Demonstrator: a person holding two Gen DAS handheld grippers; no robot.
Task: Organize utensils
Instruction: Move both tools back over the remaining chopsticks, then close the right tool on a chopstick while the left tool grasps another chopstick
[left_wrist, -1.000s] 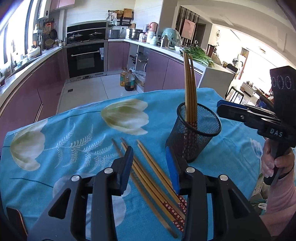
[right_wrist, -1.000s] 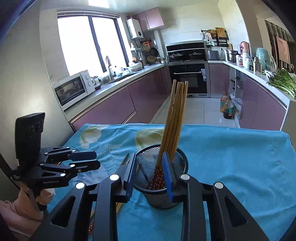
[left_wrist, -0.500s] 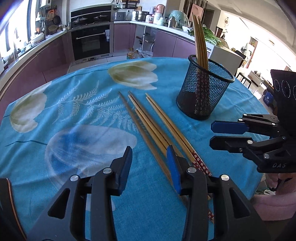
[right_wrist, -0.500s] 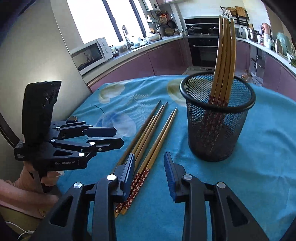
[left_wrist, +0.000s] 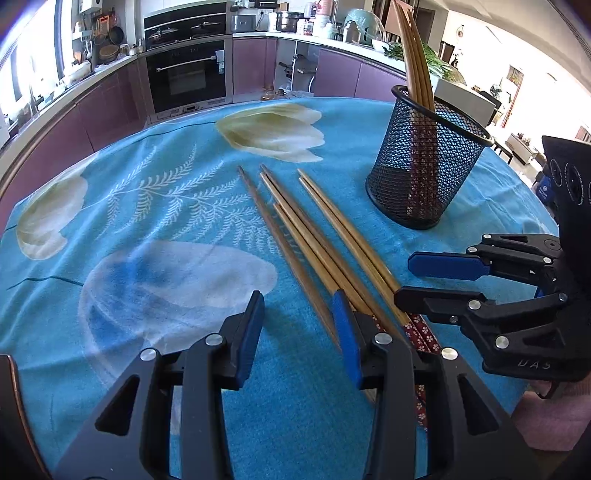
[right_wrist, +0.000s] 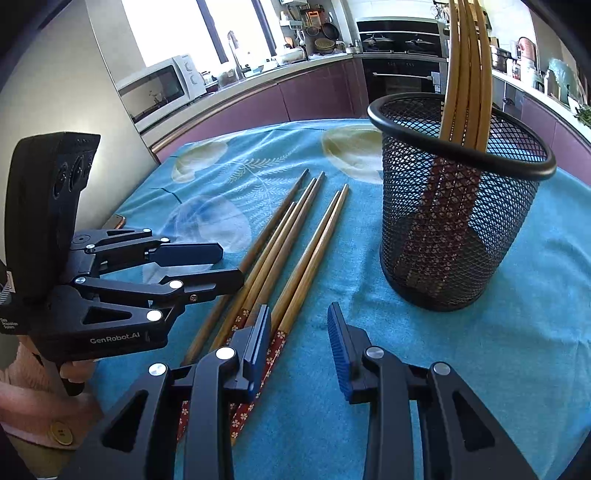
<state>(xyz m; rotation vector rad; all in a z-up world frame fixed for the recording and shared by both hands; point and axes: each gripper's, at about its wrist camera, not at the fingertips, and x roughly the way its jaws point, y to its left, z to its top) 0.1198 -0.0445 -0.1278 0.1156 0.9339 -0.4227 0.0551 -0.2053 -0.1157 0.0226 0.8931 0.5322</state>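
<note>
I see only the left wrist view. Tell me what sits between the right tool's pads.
Observer: Nothing. The right tool is open over bare cloth, its left pad above the patterned ends of the loose chopsticks.
Operator: Count the chopsticks in the cup.
Observer: Four stand in the mesh cup.
Operator: Report what lies beyond the left tool.
Observer: Past the left tool, a white microwave sits on the counter.

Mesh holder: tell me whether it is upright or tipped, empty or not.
Upright and not empty. The black mesh holder stands on its base on the blue tablecloth, with several chopsticks leaning inside.
</note>
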